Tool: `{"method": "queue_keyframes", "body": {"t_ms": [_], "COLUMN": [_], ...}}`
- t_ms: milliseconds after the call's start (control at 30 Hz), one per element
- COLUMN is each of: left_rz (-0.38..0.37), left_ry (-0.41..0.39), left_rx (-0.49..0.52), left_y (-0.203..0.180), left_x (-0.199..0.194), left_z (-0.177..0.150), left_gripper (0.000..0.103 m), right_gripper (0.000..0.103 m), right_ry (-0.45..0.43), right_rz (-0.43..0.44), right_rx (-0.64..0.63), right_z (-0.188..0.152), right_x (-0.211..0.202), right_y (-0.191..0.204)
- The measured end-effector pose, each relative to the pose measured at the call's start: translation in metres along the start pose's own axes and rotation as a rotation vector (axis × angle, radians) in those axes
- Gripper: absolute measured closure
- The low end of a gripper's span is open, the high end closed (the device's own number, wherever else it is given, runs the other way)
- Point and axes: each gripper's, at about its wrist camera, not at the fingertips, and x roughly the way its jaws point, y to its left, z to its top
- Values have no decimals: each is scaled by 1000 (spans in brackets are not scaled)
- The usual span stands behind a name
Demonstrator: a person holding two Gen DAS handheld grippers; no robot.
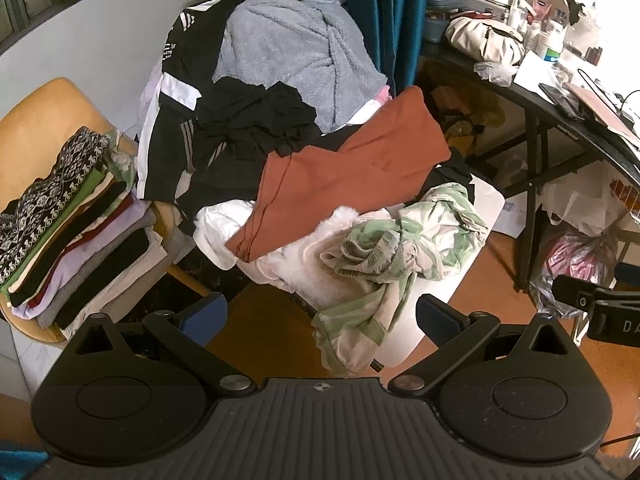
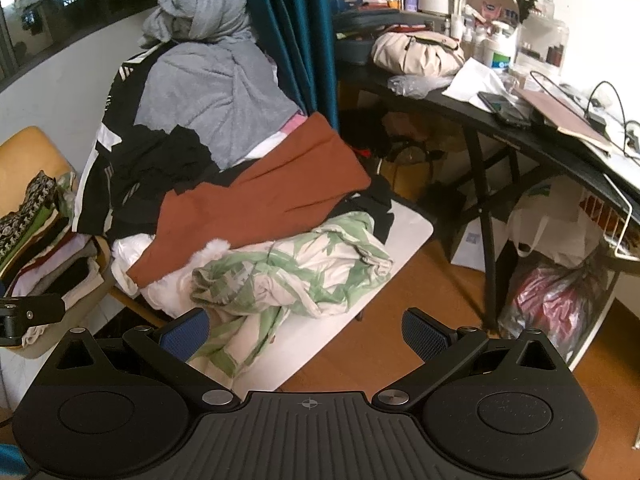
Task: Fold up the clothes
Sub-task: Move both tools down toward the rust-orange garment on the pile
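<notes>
With a folded stack (image 1: 76,224) on the chair (image 1: 36,108) to the left, a large unfolded pile (image 1: 280,128) remains ahead, and both the left gripper (image 1: 320,314) and right gripper (image 2: 306,332) hover with jaws apart, empty, before the green-striped garment (image 2: 296,276).

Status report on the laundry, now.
Both grippers, left and right, open, empty. Green-and-white garment crumpled nearest, rust garment behind. Nothing blocking.
</notes>
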Motion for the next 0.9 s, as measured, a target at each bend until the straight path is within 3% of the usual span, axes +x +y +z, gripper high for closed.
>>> {"method": "queue_keyframes", "body": {"t_ms": [333, 667, 900], "left_rz": [-20, -109, -30], "left_ry": [57, 107, 31], "left_rx": [-18, 39, 116], "left_y": [12, 14, 32], "left_x": [25, 88, 125], "left_z": [9, 65, 116], "left_gripper": [1, 1, 1], "right_gripper": [1, 1, 1], "right_ry": [54, 94, 135], "right_rz": [-25, -137, -183], "right_rx": [42, 133, 183], "right_z": [-2, 25, 55], "right_x": [19, 58, 108], "right_y": [-2, -13, -11]}}
